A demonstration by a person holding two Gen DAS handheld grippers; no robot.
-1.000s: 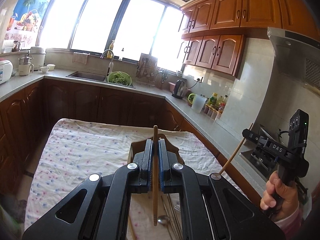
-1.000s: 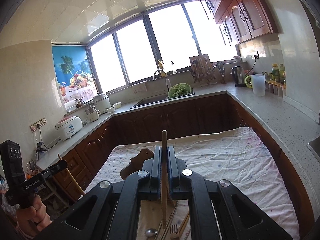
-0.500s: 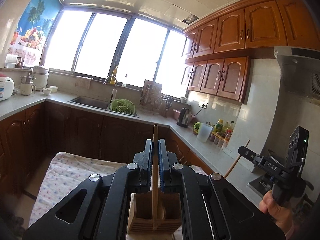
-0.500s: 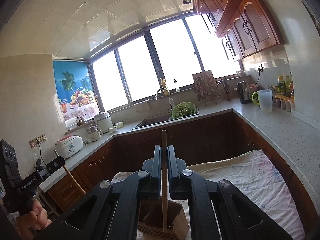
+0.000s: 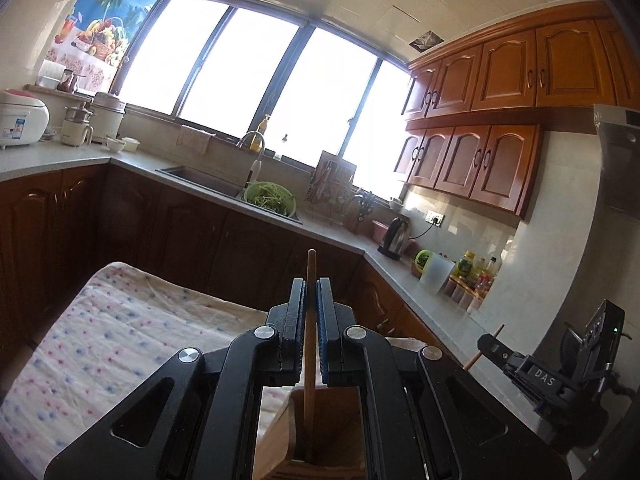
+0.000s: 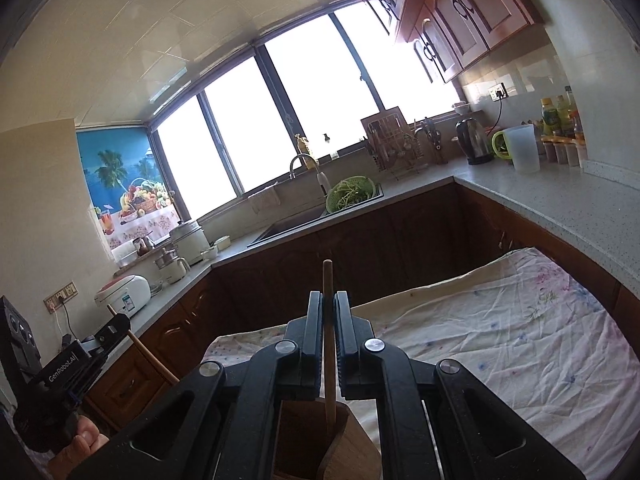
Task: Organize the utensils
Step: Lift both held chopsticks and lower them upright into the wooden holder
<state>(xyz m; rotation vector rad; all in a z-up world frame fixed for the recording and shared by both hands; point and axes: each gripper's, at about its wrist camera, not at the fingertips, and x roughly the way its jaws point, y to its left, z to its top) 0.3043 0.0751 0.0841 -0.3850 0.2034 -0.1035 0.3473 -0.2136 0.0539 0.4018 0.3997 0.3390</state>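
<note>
Two black two-finger grippers, one wooden chopstick each. Left gripper point(image 5: 311, 312), bottom centre of the left wrist view, is clenched on a thin brown wooden chopstick point(image 5: 309, 344); the stick stands near upright, its lower end inside the brown wooden utensil box point(image 5: 324, 432) at the bottom edge. Right gripper point(image 6: 329, 320), bottom centre of the right wrist view, is likewise clamped on a second wooden chopstick point(image 6: 329, 360), its lower end down in the same wooden box point(image 6: 344, 452); whether either tip touches the box floor cannot be told. One hand point(image 6: 82, 446) shows lower left in the right view, on the left tool's handle. The box sits on a white cloth with pink and blue spots point(image 5: 112, 344), mid frame. Farther back: grey countertop point(image 6: 560, 204), one sink point(image 5: 200, 182), one green colander of greens point(image 5: 270, 198), one dark kettle point(image 6: 474, 142), one white jug point(image 6: 524, 148), one white rice cooker point(image 6: 124, 290). Four bright window panes point(image 5: 236, 72) at top centre.
</note>
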